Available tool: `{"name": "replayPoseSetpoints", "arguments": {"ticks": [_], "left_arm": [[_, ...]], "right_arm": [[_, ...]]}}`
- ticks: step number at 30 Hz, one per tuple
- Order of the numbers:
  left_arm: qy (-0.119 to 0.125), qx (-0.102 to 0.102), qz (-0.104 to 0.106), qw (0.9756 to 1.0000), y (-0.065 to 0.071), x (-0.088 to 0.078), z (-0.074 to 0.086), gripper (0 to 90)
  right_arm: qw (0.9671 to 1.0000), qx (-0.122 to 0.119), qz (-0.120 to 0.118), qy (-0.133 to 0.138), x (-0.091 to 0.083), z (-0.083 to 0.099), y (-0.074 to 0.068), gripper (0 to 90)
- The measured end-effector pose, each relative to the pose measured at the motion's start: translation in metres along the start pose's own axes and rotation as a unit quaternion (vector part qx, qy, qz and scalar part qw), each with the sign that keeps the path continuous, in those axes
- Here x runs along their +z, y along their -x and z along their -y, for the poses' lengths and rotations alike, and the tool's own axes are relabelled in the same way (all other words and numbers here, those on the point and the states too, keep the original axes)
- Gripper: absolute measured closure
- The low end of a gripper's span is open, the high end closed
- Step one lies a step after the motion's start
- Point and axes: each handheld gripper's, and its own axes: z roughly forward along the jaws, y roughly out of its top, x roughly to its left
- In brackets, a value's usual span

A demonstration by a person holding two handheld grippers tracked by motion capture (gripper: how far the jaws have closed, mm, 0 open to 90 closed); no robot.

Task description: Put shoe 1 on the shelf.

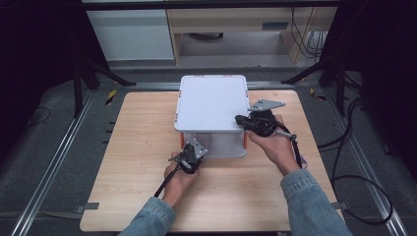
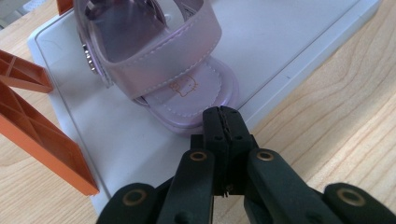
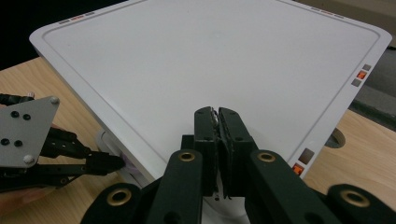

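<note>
A clear storage box with a flat white lid (image 1: 211,101) stands at the middle back of the wooden table (image 1: 142,147). A pale purple sandal (image 2: 163,60) lies on the box's white base (image 2: 299,32). My left gripper (image 1: 193,155) is at the box's near wall, jaws shut and empty, their tips (image 2: 223,114) just short of the sandal's toe. My right gripper (image 1: 239,119) is at the lid's near right edge. Its jaws are shut, tips (image 3: 217,114) over the lid (image 3: 210,60), with nothing seen between them. The left gripper (image 3: 116,162) also appears under the lid's rim.
Orange latches sit on the box's sides (image 1: 245,140) and one is beside the sandal (image 2: 37,135). Bare tabletop lies left, right and in front of the box. Black cables (image 1: 364,196) trail on the floor to the right, and tripod legs (image 1: 98,69) stand behind the table.
</note>
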Motion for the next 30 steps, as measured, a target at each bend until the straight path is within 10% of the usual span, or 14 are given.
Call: {"name": "replayPoseSetpoints", "arguments": {"ticks": [16,30], "left_arm": [[0.01,-0.029,0.011,0.9995,-0.004,-0.001,-0.003,88.5],[0.036,-0.037,0.007,0.9986,-0.008,-0.038,0.008,48.5]], "right_arm": [[1.0,0.005,0.001,0.0,0.0,0.0,0.001,83.3],[0.9964,0.044,0.045,0.056,-0.018,-0.001,0.013,38.0]]}}
